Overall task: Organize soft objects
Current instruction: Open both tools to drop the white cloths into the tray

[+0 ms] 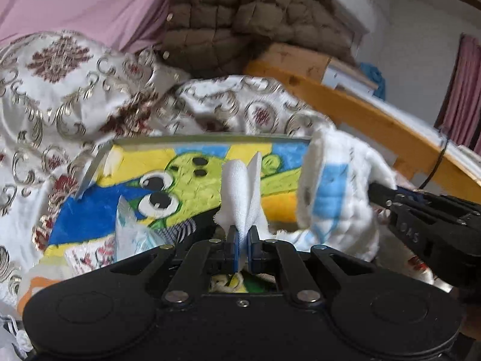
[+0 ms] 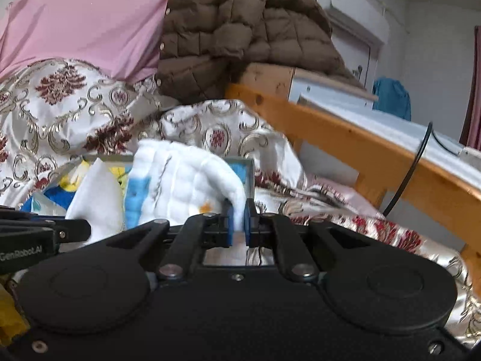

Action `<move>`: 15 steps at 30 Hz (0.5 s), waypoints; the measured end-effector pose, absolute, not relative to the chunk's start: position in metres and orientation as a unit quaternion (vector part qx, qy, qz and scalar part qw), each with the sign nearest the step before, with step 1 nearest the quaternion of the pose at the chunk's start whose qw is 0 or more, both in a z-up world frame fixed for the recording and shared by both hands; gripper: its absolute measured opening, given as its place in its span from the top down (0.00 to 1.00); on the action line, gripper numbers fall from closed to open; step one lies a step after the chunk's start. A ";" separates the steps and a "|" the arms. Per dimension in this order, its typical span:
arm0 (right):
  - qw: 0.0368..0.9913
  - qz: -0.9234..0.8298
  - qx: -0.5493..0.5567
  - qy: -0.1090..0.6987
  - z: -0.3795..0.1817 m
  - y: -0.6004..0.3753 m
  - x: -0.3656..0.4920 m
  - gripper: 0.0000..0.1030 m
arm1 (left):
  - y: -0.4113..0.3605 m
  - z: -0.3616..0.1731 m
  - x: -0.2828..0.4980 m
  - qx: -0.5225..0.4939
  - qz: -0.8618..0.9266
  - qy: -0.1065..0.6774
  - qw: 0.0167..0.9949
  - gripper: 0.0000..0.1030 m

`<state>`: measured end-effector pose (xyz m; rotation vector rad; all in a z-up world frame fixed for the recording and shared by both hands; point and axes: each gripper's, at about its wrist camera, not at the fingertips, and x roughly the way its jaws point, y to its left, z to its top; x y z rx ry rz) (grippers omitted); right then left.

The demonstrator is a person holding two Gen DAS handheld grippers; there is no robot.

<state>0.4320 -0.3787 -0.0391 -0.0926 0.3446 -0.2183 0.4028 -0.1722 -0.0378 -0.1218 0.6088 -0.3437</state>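
Note:
A white quilted cloth with a light-blue patch [image 1: 333,192] hangs between both grippers over a bed. My left gripper [image 1: 243,234] is shut on one white corner of it [image 1: 240,192], which sticks up between the blue pads. My right gripper [image 2: 239,216] is shut on another edge of the same cloth [image 2: 186,186]; it also shows at the right of the left wrist view [image 1: 421,210]. Behind the cloth lies a box with a bright cartoon picture in yellow, blue and green [image 1: 186,180].
A white bedcover with gold and dark-red ornaments [image 1: 66,90] is bunched around the box. A brown quilted jacket [image 2: 234,33] and pink fabric [image 2: 84,18] lie behind. A wooden bed rail [image 2: 360,147] runs along the right, with a black cable [image 2: 415,162] over it.

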 end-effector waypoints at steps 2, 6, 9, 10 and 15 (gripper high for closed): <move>0.978 -0.108 -0.041 0.172 -0.044 -0.379 0.439 0.91 | -0.170 -0.040 0.406 -0.058 -0.162 0.311 0.935 0.95; 0.978 -0.106 -0.041 0.173 -0.048 -0.377 0.453 0.78 | -0.164 -0.040 0.407 -0.062 -0.153 0.322 0.932 0.93; 0.979 -0.105 -0.042 0.168 -0.048 -0.371 0.444 0.71 | -0.160 -0.037 0.408 -0.068 -0.155 0.333 0.928 0.89; 0.979 -0.105 -0.046 0.168 -0.047 -0.370 0.442 0.69 | -0.159 -0.036 0.407 -0.068 -0.155 0.334 0.927 0.87; 0.979 -0.104 -0.059 0.165 -0.039 -0.361 0.422 0.59 | -0.157 -0.027 0.401 -0.054 -0.153 0.327 0.931 0.67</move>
